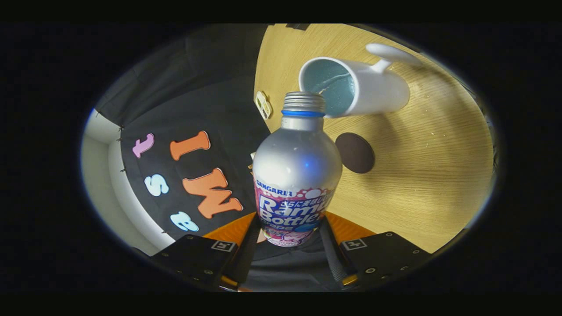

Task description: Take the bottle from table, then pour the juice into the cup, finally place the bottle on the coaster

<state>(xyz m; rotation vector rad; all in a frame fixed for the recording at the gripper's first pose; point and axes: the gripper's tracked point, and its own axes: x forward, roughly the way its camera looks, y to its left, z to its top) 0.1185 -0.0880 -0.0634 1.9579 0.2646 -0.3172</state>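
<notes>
A silver aluminium bottle (296, 173) with a pink and white label sits between my two fingers, and my gripper (288, 237) is shut on its lower body. The bottle is tipped over, its open threaded mouth held right at the rim of a white cup (373, 90) with a pale blue inside and a handle on its far side. A thin stream runs from the mouth into the cup. A dark round coaster (354, 152) lies on the wooden table (430, 175), just beside the bottle's shoulder and nearer to me than the cup.
A small pale rectangular piece (263, 104) lies at the table's edge near the black cloth wall (202, 101). Bare wood stretches beyond the coaster and the cup.
</notes>
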